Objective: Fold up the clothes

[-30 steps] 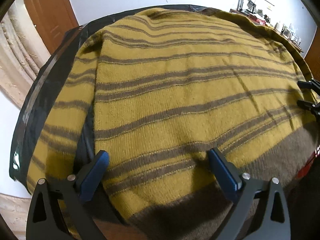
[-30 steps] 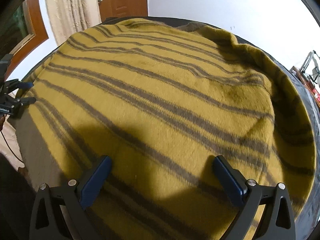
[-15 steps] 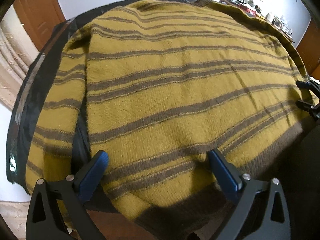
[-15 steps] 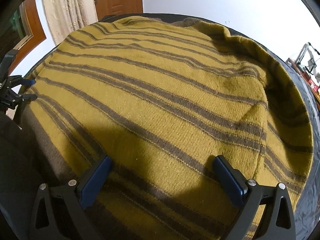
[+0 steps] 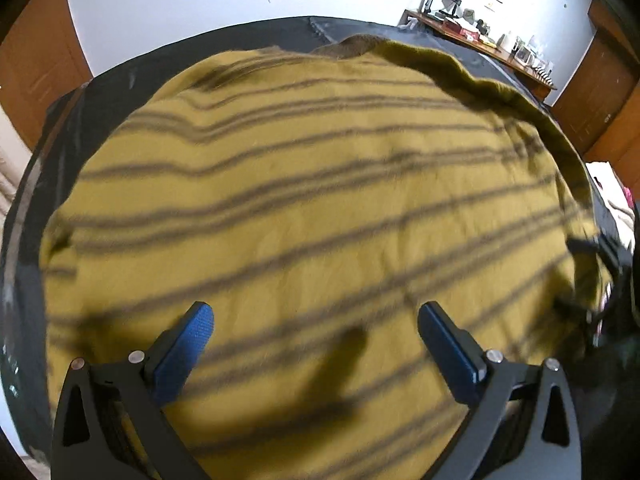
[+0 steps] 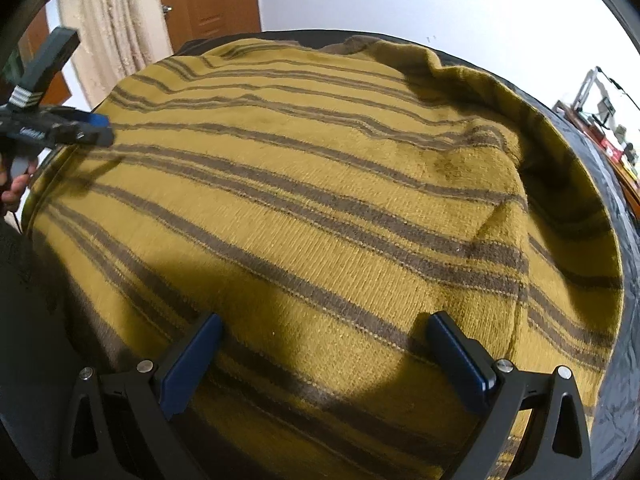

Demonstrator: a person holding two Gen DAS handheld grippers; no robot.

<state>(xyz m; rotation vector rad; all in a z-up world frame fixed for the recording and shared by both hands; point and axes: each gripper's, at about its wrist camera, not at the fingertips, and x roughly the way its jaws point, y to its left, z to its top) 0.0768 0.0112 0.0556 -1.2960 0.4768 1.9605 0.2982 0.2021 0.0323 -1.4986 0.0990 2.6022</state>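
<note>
A mustard sweater with brown stripes point(image 5: 304, 200) lies spread flat over the black-covered table, its collar point(image 5: 352, 46) at the far end. The left wrist view is motion-blurred. My left gripper point(image 5: 316, 320) hovers open over the sweater's lower body with nothing between its fingers. It also shows in the right wrist view as the left gripper point(image 6: 80, 132), raised over the sweater's left edge. My right gripper point(image 6: 326, 340) stands open above the sweater point(image 6: 320, 200) near the brown hem point(image 6: 304, 392). One sleeve point(image 6: 568, 248) lies along the right side.
The black table cover point(image 6: 616, 184) shows around the sweater. A hand point(image 6: 16, 188) holds the left gripper. A wooden door point(image 6: 208, 0) and a beige curtain point(image 6: 108, 28) stand behind. A cluttered shelf point(image 5: 480, 32) runs along the far wall.
My left gripper has lifted off the hem area and swung forward over the sweater, blurring its view. The right gripper has drawn back a little toward the hem. Both stay open.
</note>
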